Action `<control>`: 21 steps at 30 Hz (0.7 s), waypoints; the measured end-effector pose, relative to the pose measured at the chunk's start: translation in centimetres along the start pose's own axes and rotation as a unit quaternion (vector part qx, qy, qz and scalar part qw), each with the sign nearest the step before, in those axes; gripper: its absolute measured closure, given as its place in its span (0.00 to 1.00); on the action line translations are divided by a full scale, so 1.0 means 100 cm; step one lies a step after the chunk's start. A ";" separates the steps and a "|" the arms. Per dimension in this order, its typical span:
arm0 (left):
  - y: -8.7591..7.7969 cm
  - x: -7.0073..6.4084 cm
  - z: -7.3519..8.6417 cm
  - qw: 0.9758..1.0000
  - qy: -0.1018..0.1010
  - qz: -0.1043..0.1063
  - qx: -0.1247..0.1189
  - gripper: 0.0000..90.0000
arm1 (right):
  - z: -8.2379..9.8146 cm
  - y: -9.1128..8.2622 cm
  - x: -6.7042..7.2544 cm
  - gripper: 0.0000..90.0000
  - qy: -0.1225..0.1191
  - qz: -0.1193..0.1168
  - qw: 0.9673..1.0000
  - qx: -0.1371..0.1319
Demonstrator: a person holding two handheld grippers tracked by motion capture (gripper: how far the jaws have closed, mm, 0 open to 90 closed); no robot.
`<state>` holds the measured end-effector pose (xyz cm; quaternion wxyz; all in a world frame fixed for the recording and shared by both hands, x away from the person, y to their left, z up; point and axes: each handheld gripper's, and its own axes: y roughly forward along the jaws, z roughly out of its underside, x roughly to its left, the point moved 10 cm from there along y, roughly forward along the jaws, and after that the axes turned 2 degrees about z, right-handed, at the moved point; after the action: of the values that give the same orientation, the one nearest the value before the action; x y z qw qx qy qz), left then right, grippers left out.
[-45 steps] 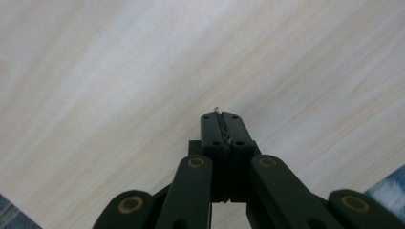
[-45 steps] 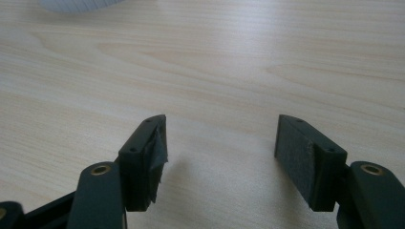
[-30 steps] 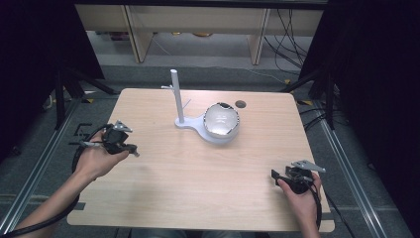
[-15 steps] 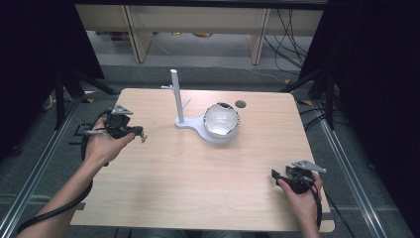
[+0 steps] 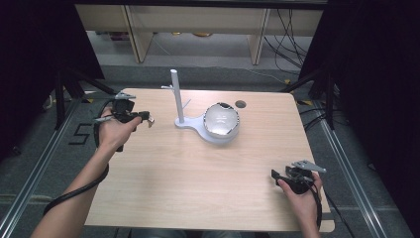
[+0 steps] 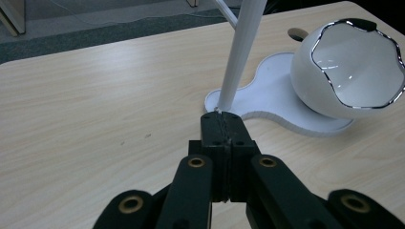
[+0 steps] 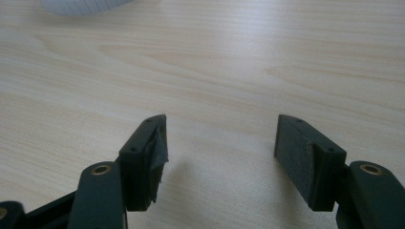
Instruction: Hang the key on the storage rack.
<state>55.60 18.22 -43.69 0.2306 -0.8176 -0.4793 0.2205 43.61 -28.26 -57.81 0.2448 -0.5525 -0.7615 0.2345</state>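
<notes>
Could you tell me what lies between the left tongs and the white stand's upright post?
Nothing but bare tabletop: in the high view and the left gripper view, the shut left tongs face the white stand's post across bare wood.

Left gripper closed, pointed at the white stand.

My jaws are pressed together with nothing between them, their tips just short of the foot of the white post, which leans up from a flat white base on the wooden table. On that base sits a white shell-shaped object, near the table's far edge, beside a round hole.
</notes>
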 end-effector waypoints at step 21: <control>0.011 -0.002 -0.044 0.997 -0.017 -0.022 -0.071 0.98 | 0.000 0.000 -0.001 0.41 -0.006 0.005 1.000 -0.001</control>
<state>58.82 16.82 -40.79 0.1686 -0.8173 -0.5157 0.1941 43.59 -28.33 -57.80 0.2387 -0.5553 -0.7601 0.2384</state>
